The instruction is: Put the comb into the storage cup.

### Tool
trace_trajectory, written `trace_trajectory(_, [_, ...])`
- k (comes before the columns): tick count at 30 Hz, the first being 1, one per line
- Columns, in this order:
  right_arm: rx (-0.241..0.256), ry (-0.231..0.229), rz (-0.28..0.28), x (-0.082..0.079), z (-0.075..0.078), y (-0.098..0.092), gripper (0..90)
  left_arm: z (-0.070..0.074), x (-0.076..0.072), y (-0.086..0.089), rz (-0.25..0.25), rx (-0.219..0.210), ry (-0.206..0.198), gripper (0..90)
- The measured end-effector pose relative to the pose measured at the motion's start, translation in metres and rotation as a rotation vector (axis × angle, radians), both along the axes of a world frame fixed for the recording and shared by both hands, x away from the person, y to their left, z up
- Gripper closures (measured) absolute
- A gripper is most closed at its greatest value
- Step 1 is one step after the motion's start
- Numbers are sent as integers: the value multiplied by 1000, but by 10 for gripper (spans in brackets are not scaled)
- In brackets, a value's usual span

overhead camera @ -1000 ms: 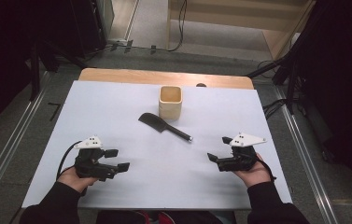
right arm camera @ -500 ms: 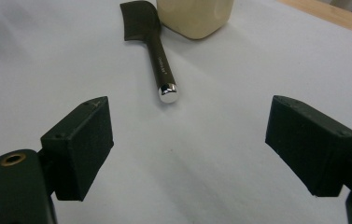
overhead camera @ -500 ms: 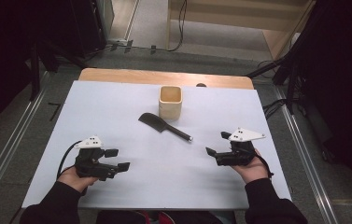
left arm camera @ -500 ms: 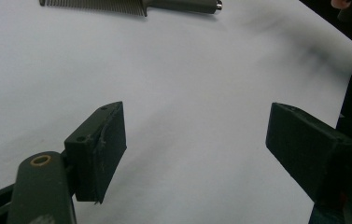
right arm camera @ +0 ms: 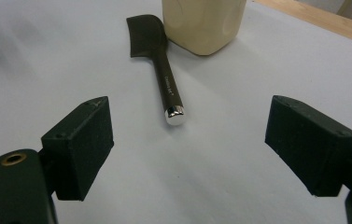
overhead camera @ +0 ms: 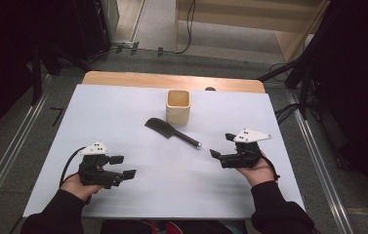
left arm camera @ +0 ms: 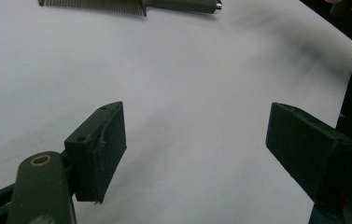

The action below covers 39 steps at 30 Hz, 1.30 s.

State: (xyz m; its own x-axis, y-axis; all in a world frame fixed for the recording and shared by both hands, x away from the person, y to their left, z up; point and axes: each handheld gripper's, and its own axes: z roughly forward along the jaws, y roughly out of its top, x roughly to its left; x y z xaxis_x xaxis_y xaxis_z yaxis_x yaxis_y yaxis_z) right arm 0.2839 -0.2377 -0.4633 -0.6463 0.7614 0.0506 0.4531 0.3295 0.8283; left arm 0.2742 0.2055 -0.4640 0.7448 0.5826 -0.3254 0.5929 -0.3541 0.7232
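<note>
Approaching the comb (right arm camera: 157,60) handle with released fingers, the right gripper (overhead camera: 221,146) must advance and clench; left gripper (overhead camera: 124,166) waits released.

A cup (overhead camera: 178,107) stands on the surface (overhead camera: 123,112), toward its far middle. A comb (overhead camera: 172,132) lies flat just in front of the cup, its handle end pointing right and nearer. The left gripper (overhead camera: 123,166) sits well in front and left of the cup; the right gripper (overhead camera: 222,146) sits in front and right, near the comb's handle end.
</note>
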Motion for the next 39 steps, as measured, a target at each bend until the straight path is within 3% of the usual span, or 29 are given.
trace_trajectory(22, [29,-14,5,19,3,10,138,0,0,0,-1,2,0,206])
trace_trajectory(39, [33,-19,29,38,4,29,140,0,0,0,-3,0,1,207])
